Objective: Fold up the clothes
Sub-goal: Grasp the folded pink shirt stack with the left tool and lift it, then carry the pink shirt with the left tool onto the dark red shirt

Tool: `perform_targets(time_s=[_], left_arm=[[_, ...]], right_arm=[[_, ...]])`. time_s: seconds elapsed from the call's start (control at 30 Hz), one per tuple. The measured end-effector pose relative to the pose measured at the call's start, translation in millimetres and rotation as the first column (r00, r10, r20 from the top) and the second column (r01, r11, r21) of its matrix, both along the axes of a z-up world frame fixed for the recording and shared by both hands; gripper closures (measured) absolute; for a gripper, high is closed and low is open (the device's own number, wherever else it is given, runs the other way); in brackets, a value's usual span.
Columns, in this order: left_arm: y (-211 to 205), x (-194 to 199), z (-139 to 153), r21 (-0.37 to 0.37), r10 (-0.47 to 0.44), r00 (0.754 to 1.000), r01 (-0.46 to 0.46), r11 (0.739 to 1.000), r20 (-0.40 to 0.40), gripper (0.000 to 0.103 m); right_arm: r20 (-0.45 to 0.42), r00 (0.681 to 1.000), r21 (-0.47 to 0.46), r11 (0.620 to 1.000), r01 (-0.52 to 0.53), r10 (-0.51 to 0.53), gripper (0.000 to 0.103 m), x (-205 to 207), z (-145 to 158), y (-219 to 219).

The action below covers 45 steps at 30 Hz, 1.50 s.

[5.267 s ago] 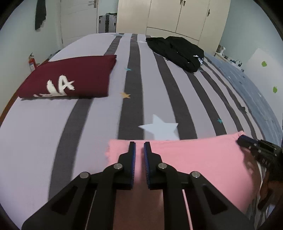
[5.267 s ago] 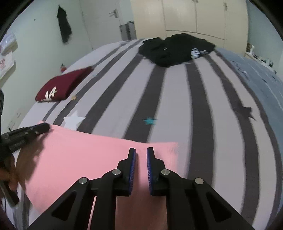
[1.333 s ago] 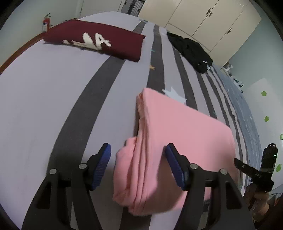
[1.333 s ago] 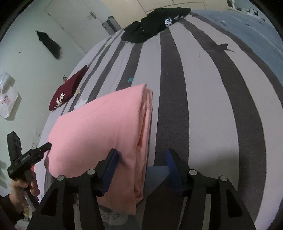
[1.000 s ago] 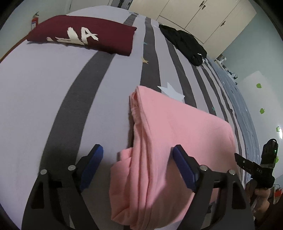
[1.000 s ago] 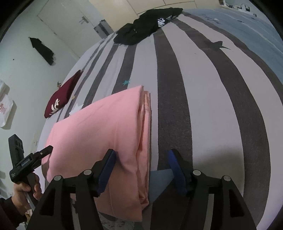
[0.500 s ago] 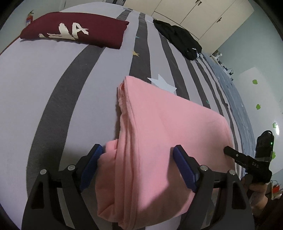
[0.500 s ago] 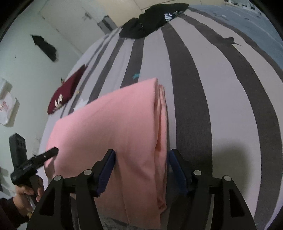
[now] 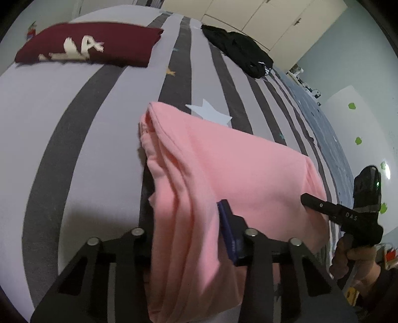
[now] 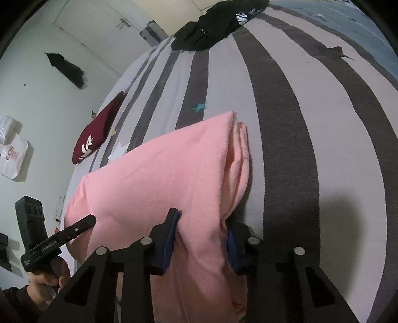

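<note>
A folded pink garment (image 9: 236, 161) lies across the striped bed, its near part raised and casting a shadow on the sheet. My left gripper (image 9: 186, 223) is shut on its left end; one blue pad (image 9: 226, 223) shows and the other finger is hidden under the cloth. In the right wrist view the same pink garment (image 10: 161, 179) bulges between the two blue pads of my right gripper (image 10: 202, 236), which is shut on its right end. Each view shows the other gripper at the far end: the right gripper (image 9: 323, 206) and the left gripper (image 10: 74, 228), both in hands.
A folded maroon garment with white lettering (image 9: 87, 47) lies at the bed's far left. A crumpled black garment (image 9: 238, 52) lies further back near the wardrobe (image 9: 248, 15). A blue blanket (image 9: 318, 119) covers the bed's right side. Bare striped sheet (image 9: 62, 124) spreads to the left.
Both grippers went from wide open around the garment's ends to shut on them. The pink garment has risen slightly off the bed.
</note>
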<state>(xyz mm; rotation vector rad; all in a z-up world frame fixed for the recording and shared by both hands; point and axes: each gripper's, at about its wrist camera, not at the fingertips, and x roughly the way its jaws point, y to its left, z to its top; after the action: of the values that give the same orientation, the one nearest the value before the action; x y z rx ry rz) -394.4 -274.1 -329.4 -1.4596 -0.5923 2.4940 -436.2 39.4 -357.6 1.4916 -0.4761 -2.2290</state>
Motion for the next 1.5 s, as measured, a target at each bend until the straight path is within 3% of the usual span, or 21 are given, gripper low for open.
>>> perform_targets(time_s=[0.1,0.3,0.47,0.63,0.83,1.0,1.13,1.5], left_arm=[[-2,0,9,-0.008,-0.015,1.0,0.014,1.0,-0.024,0.078],[-35,-6,48,0.003,-0.007,0.995,0.008,1.0,-0.101,0.079],[-90,-42,88,-0.025,-0.006,0.986,0.002,1.0,-0.169,0.079],[-174,-104,109,-0.082,-0.021,0.981,0.005,0.997,-0.195,0.079],[-255,-177,103,-0.152,0.0,0.977,-0.033,0.988,-0.213,0.079],[-289,-210,75,-0.163,0.015,0.985,-0.044,0.986,-0.171,0.079],[-305,-220,60,-0.144,0.033,0.987,-0.056,0.988,-0.157,0.079],[-319,-231,40,-0.139,0.051,0.99,-0.069,0.988,-0.131,0.079]], right_arm=[[-0.032,0.999,0.036,0.999,-0.003,0.004,0.085,4,13,-6],[-0.092,0.996,0.015,1.0,0.02,-0.018,0.087,2,57,-29],[-0.146,0.989,-0.018,0.999,0.032,-0.034,0.087,-8,99,-63],[-0.164,0.985,-0.063,0.997,0.048,-0.058,0.087,-64,109,-133],[-0.198,0.979,-0.09,0.996,0.029,-0.046,0.087,-139,103,-227],[-0.171,0.984,-0.09,0.996,0.023,-0.039,0.087,-184,80,-278],[-0.154,0.988,-0.075,0.997,0.013,-0.024,0.087,-194,60,-296],[-0.178,0.984,-0.04,0.999,-0.009,0.002,0.087,-209,50,-313]])
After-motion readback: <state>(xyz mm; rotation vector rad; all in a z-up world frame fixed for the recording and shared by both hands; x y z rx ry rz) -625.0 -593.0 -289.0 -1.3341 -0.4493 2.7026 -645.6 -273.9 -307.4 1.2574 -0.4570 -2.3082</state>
